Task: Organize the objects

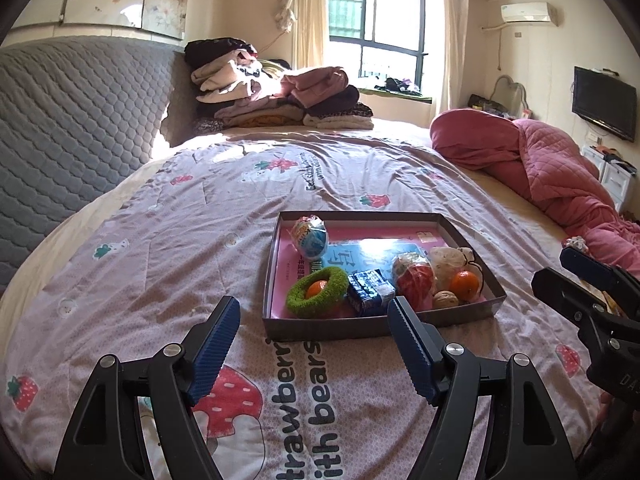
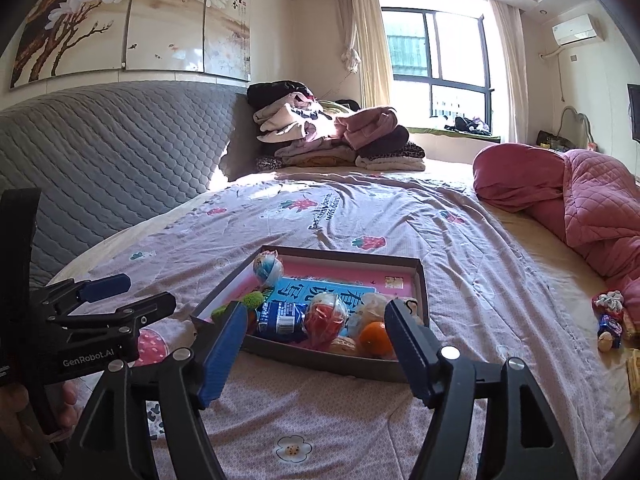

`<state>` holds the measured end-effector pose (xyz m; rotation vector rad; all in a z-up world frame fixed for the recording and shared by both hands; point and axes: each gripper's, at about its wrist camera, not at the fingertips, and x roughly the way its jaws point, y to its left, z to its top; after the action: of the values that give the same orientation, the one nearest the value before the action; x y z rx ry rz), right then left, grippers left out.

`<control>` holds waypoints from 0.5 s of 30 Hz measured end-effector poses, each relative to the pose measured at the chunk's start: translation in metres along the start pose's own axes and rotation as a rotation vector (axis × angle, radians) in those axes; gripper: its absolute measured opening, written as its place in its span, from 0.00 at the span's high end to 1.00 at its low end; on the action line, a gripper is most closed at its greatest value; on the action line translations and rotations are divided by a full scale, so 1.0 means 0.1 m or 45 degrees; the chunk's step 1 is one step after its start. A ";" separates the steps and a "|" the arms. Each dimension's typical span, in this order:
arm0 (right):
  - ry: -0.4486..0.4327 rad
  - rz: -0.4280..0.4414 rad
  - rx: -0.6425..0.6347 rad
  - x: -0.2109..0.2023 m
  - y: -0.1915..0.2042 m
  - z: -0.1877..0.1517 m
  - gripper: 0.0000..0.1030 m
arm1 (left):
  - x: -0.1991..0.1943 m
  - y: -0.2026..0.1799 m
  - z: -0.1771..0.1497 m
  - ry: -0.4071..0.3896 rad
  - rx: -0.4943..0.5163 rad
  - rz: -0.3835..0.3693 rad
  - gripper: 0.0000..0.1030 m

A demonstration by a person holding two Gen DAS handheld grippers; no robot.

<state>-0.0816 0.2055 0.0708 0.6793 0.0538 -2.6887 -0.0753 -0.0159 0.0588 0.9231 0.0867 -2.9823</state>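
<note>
- Shallow grey cardboard tray point(image 1: 472, 312) of snacks and mandarins sits mid-bed on the strawberry-print quilt point(image 1: 180, 240).
- It lies at twelve o'clock, just ahead of both grippers.
- Left gripper point(image 1: 312, 336) and right gripper point(image 2: 316, 340): fingers released, empty.
- Loose bits point(image 2: 610, 320) lie at three o'clock, nearer the right.

Open bedspread point(image 1: 200, 240) before the crowded tray point(image 1: 384, 326), pink quilt point(image 1: 560, 168) perhaps crowding right side

Both wrist views look low across the bed, sharing the tray point(image 1: 280, 326) point(image 2: 420, 276).
</note>
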 end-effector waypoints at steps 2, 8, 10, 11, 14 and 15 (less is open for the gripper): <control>0.016 0.000 0.005 0.00 0.01 -0.05 0.31 | -0.02 0.01 -0.03 0.002 -0.003 0.003 0.25; 0.065 -0.009 0.025 0.01 0.00 -0.18 0.31 | -0.03 0.03 -0.21 0.041 -0.006 0.022 0.25; 0.079 -0.017 0.027 0.01 -0.01 -0.22 0.31 | -0.03 0.02 -0.26 0.054 0.000 0.023 0.25; 0.084 -0.023 0.029 0.01 -0.01 -0.23 0.31 | -0.03 0.01 -0.28 0.057 0.002 0.024 0.25; 0.089 -0.039 0.037 0.01 -0.04 -0.28 0.31 | -0.03 -0.01 -0.31 0.057 0.013 0.027 0.25; 0.090 -0.041 0.040 0.00 -0.05 -0.29 0.31 | -0.03 -0.01 -0.31 0.057 0.015 0.028 0.25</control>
<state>-0.0705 0.2135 0.0446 0.7902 0.0408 -2.7012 -0.0557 -0.0127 0.0351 0.9853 0.0591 -2.9457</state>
